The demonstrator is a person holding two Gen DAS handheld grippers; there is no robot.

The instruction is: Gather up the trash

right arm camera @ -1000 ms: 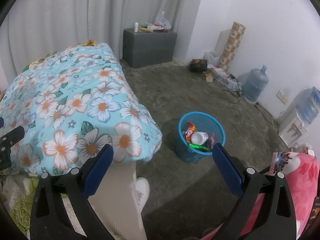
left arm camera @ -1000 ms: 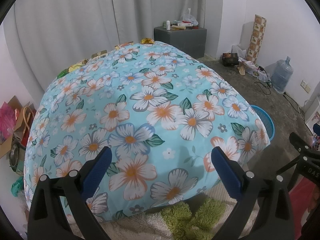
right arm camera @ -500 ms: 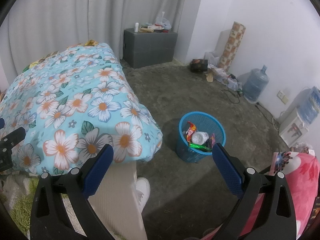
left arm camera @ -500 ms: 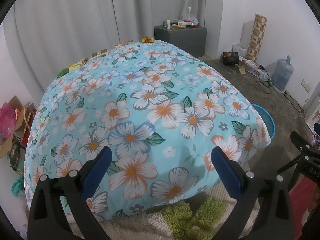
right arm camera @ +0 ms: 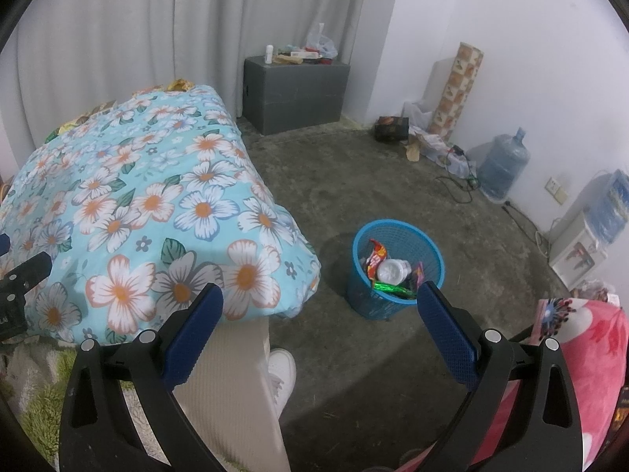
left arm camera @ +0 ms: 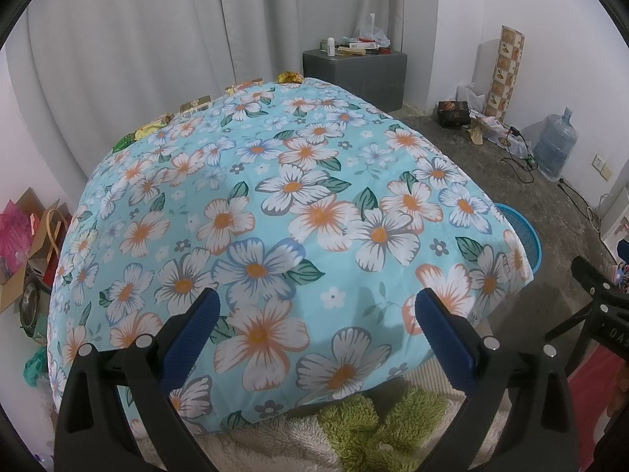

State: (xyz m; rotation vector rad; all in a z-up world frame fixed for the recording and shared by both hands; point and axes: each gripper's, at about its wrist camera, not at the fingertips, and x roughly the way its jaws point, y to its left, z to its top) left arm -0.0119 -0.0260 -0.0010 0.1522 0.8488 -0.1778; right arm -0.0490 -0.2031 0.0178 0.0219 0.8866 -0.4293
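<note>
A blue mesh trash basket (right arm camera: 428,251) stands on the floor right of the bed, holding wrappers and a crushed white cup (right arm camera: 394,269). Its rim peeks past the bed corner in the left wrist view (left arm camera: 526,232). Several wrappers (left arm camera: 151,129) lie along the far edge of the floral bedspread (left arm camera: 275,204), one yellow wrapper (left arm camera: 290,76) at the far corner. My left gripper (left arm camera: 314,314) is open and empty above the near end of the bed. My right gripper (right arm camera: 320,306) is open and empty, above the floor near the basket.
A grey box (right arm camera: 295,92) with clutter stands against the curtain. A water jug (right arm camera: 503,165), cables and a patterned roll (right arm camera: 456,86) line the right wall. A person's leg and white shoe (right arm camera: 281,369) are below. Bags and boxes (left arm camera: 27,232) sit left of the bed.
Both views shift only slightly; both grippers stay open and empty, and nothing on the bed or in the basket has moved.
</note>
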